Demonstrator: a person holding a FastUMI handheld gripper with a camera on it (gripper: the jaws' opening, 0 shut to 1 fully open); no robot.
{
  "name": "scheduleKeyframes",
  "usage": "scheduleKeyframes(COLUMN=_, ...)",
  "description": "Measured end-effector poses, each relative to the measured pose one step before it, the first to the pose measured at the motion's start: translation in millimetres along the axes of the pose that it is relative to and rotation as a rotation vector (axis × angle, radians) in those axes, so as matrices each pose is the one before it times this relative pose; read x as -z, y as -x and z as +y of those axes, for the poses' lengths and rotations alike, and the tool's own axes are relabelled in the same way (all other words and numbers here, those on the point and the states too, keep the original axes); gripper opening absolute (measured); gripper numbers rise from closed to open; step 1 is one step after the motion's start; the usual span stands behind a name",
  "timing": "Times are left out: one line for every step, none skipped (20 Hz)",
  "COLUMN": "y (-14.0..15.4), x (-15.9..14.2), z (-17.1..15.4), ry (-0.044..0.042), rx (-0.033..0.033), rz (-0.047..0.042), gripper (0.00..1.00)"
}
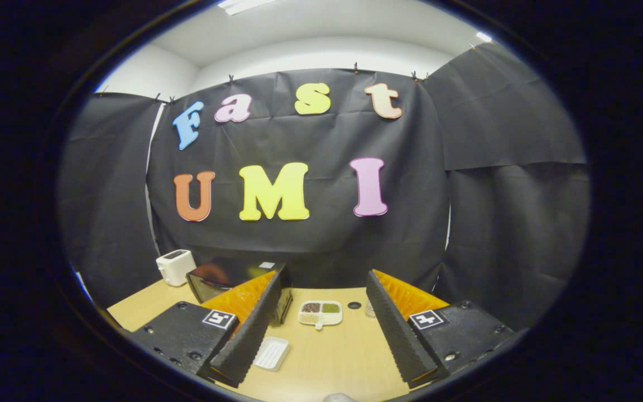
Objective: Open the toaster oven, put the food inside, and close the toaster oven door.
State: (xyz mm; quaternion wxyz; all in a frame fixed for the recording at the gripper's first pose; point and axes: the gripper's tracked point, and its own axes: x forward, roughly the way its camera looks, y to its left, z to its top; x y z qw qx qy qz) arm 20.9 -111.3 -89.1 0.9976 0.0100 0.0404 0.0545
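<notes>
Toaster oven: black, boxy, glossy toaster oven with a dark glass front; door shut; it stands upright at the far left of the light wooden surface, partly hidden behind the left finger.
Food: white compartmented food tray holding dark, green and pale portions; it lies flat on the surface, just right of the oven, beyond and between the fingers.
Hand-held gripper: fingers spread wide apart, holding nothing.

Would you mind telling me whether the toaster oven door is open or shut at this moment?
Shut, as far as I can tell: the toaster oven shows its dark glass front upright behind one finger of the open gripper, which holds nothing.
</notes>
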Motion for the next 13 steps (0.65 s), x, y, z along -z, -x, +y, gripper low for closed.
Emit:
scheduleKeyframes(y=0.60, x=-2.11, z=-0.91, ry=0.00480, rx=0.00018, rz=-0.00560, gripper=0.98)
scheduleKeyframes(y=0.24, x=-3.22, z=0.51, ry=0.00568, rx=0.00048, rz=-0.00564, gripper=0.98)
scheduleKeyframes(y=1.46, x=-2.15, z=0.56, ry=0.00638, rx=0.00027, rz=-0.00736, gripper=0.98)
scheduleKeyframes(y=0.34, x=-2.00, z=1.43, ry=0.00318, rx=-0.00126, rz=-0.00304, gripper=0.98)
scheduleKeyframes(y=0.87, x=-1.67, z=2.86, ry=-0.00197, rx=-0.00536, rz=-0.00463, gripper=0.98)
scheduleKeyframes(y=0.61, x=-1.67, z=3.03, ry=-0.00079, rx=-0.00288, rz=-0.00238, gripper=0.98)
scheduleKeyframes(y=0.16, x=-0.48, z=1.19, ry=-0.00014, rx=-0.00044, rz=-0.00172, gripper=0.98)
scheduleKeyframes(y=-0.04, x=-1.23, z=0.77, ry=-0.00337, rx=0.00028, rz=-0.00348, gripper=0.98)
scheduleKeyframes(y=-0.54, x=-0.93, z=2.34, ry=-0.00406, rx=-0.00083, rz=-0.00107, gripper=0.98)
scheduleKeyframes(y=0.67, x=-0.44, z=1.68, ry=-0.00231, rx=-0.00051, rz=0.00083, gripper=0.98)
scheduleKeyframes(y=-0.23, x=0.15, z=0.42, ry=-0.00102, rx=0.00347, rz=0.00080, gripper=0.98)
scheduleKeyframes(y=0.07, x=-1.15, z=0.25, ry=-0.00061, rx=0.00163, rz=-0.00142, gripper=0.98)
scheduleKeyframes(y=0.38, x=-0.29, z=0.83, ry=-0.00148, rx=0.00239, rz=0.00046, gripper=0.98)
